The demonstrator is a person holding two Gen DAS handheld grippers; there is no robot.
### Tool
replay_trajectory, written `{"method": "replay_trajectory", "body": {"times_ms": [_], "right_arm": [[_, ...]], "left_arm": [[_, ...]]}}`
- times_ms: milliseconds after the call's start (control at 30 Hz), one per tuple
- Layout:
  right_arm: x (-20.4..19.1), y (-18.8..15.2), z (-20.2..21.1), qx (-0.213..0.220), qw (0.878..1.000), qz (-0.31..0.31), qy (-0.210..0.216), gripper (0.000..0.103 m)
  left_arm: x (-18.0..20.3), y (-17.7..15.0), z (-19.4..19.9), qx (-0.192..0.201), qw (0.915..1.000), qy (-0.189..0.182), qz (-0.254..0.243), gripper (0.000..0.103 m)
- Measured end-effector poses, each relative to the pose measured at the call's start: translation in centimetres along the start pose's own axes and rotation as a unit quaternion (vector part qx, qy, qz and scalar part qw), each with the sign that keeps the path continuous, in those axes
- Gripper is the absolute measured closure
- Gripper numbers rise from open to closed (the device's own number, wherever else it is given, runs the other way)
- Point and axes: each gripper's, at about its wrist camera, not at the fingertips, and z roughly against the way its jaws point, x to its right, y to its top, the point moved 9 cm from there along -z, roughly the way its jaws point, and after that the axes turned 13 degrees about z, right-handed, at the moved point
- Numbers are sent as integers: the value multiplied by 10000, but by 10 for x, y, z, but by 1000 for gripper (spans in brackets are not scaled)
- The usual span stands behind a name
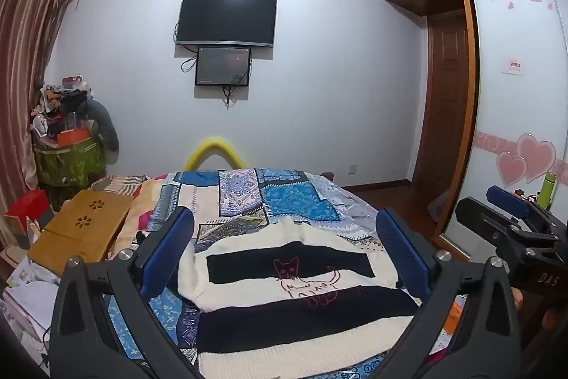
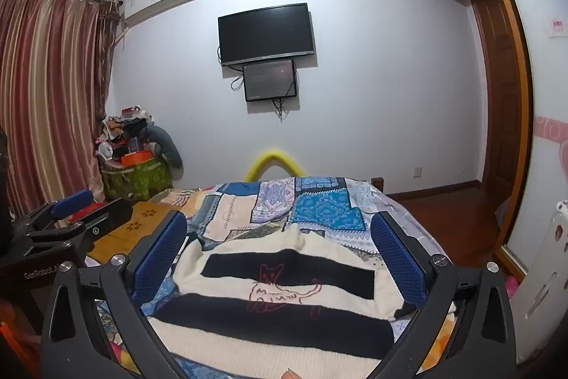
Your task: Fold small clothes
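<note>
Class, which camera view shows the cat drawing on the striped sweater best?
The right wrist view: the cat drawing sits central on the striped sweater, its whole outline clear. The left wrist view shows the drawing too, but fainter against the dark stripe.

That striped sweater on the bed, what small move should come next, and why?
Probably lower both open grippers, left and right, onto the sweater. It lies spread flat on the quilt, unfolded, and neither pair of fingers touches it, so nothing can be folded until an edge is gripped.
</note>
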Motion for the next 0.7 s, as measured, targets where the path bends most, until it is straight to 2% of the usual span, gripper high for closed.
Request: {"method": "replay_trajectory", "body": {"times_ms": [167,567,700], "right_arm": [[-1,0,1,6,10000,0,2,0],[-1,3,-7,-76,10000,-27,7,0],[1,-5,-4,-85,10000,-41,9,0]], "left_arm": [[10,-7,-4,-83,9999,36,-86,0],[-7,-9,-7,-109,9999,-33,61,0],[-7,-9,-7,-126,9999,-31,41,0]]}}
